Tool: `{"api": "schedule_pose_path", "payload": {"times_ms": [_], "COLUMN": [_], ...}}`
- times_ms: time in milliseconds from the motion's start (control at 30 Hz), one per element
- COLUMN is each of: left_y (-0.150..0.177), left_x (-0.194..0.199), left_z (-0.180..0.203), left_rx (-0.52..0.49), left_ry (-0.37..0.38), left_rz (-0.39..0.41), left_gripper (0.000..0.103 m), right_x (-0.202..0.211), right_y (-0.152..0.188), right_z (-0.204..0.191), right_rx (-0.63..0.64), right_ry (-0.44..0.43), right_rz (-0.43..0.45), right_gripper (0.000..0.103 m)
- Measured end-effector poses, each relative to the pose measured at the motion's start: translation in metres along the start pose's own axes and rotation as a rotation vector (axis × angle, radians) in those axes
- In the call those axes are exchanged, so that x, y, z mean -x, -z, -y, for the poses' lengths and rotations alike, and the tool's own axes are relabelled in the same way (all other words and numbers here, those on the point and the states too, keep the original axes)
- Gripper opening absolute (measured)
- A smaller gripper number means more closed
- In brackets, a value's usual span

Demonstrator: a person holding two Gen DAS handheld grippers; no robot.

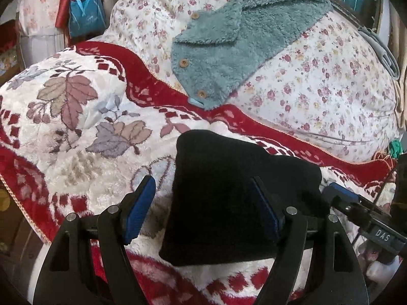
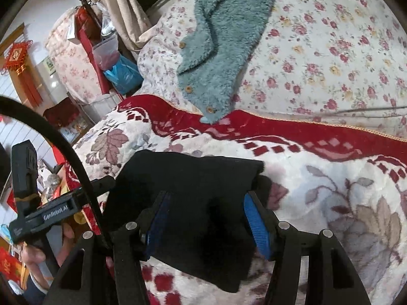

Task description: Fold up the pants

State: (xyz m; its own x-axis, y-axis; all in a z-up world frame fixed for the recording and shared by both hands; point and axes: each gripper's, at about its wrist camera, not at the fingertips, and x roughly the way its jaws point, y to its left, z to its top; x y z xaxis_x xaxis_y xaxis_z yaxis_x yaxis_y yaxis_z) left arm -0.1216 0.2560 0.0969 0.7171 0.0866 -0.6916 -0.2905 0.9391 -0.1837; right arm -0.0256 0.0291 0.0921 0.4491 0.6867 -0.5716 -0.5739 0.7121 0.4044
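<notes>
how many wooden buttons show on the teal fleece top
3, in a row along its front edge: one up by the collar, one midway, one by the hem near the red blanket. Folds may hide more.

The black pants lie folded into a compact, thick bundle on the red-and-white leaf-patterned blanket — roughly rectangular, with one rounded corner at the far left and a squarer corner at the far right. The fabric is plain, dark and soft-looking, its folds hard to make out. In the right wrist view the pants sit flat — near edge slightly uneven
</notes>
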Motion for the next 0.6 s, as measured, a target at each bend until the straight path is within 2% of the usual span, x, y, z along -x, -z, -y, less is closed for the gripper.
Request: {"api": "schedule_pose_path", "payload": {"times_ms": [100, 600], "left_y": [0.005, 0.015], "left_x": [0.002, 0.014], "left_z": [0.006, 0.017], "left_rx": [-0.006, 0.017], "left_ry": [-0.005, -0.025], "left_rz": [-0.018, 0.003], "left_gripper": [0.076, 0.076], "right_x": [-0.002, -0.001], "right_y": [0.002, 0.009], "right_z": [-0.009, -0.018], "right_rx": [0.016, 0.022], "right_ry": [-0.001, -0.036], "right_rz": [-0.001, -0.013], "right_gripper": [0.059, 0.06]}}
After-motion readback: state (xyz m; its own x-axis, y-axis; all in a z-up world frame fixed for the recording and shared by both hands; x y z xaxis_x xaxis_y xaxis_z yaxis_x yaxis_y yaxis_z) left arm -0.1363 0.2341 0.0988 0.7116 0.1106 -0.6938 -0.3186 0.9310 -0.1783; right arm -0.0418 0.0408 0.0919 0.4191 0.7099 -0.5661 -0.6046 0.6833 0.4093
